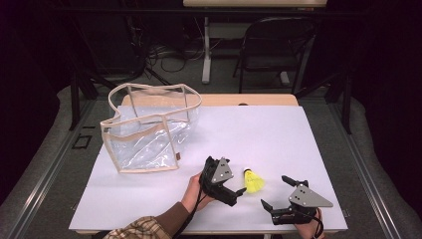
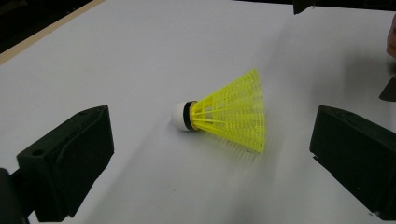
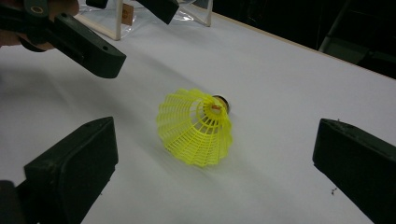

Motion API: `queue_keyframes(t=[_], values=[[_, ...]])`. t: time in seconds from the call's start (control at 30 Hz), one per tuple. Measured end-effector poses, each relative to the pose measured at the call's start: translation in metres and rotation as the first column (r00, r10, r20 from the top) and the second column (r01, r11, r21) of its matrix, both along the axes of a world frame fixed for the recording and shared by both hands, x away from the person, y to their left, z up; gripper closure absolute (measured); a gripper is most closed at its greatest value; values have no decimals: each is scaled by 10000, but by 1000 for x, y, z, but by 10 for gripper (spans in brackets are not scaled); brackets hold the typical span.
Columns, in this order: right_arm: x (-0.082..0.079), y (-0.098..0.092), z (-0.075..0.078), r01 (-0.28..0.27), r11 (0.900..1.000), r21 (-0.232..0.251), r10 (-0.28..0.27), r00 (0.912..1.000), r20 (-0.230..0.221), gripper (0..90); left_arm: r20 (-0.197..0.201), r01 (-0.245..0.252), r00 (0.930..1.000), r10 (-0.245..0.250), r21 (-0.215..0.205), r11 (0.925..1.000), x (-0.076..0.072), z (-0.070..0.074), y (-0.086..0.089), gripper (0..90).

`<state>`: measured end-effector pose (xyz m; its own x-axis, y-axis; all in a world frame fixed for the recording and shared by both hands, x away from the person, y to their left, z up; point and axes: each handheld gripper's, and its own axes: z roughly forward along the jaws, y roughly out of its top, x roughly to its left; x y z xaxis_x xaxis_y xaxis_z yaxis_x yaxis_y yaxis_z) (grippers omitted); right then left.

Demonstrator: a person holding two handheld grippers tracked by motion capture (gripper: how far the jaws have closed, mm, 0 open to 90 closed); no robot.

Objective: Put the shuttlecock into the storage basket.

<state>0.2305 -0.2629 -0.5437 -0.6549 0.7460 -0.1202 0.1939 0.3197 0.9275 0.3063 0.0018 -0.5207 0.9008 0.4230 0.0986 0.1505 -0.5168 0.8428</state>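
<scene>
The yellow shuttlecock (image 1: 254, 180) lies on its side on the white table (image 1: 278, 134), between both wide-open, empty grippers. The left gripper (image 1: 230, 186) sits nearer (almost touching), square to the shuttlecock's axis; the right gripper (image 1: 276, 191) faces the skirt.

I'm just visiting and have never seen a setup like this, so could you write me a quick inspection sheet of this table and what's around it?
Surface: white table top, flat, with a wooden edge at the far side.
Job's things: yellow shuttlecock lying on its side, untouched; clear bag with beige trim standing open at the far left.
Clutter: nothing seen.
Grippers: left gripper open, close beside the shuttlecock; right gripper open, a little farther off, aimed at it.
Cables: a black cable trails from the left gripper along the sleeve; more cables lie on the floor beyond the table.
Surroundings: dark room, folding chair behind the table.
</scene>
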Motion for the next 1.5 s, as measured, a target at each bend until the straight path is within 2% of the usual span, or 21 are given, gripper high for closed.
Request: queue_keyframes(t=[0.33, 0.67, 0.93, 1.2, 1.33, 1.5], values=[[0, 0, 0, -8, 10000, 14, 8, 10000, 29, 0, 12, 88, 10000, -88, 329, 9994, 3, -2, -13, 2], [0, 0, 0, -37, 10000, 30, 37, 10000, 21, 0, 6, 150, 9999, -150, 609, 9980, 6, -5, -21, 67], [0, 0, 0, -51, 10000, 51, 51, 10000, 22, 0, 39, 269, 9996, -273, 868, 9959, 7, -9, -31, 173], [-1, 0, 0, -51, 10000, 45, 51, 10000, 2, 0, 186, 421, 9988, -443, 1077, 9933, 5, -12, -41, 343], [-1, 0, 0, -56, 10000, 56, 56, 10000, -7, 0, 95, 386, 9992, -400, 1176, 9923, 5, -15, -44, 425], [-1, 0, 1, -71, 10000, 53, 71, 10000, -3, 0, 1, 344, 9994, -346, 1090, 9935, 4, -17, -47, 497]])
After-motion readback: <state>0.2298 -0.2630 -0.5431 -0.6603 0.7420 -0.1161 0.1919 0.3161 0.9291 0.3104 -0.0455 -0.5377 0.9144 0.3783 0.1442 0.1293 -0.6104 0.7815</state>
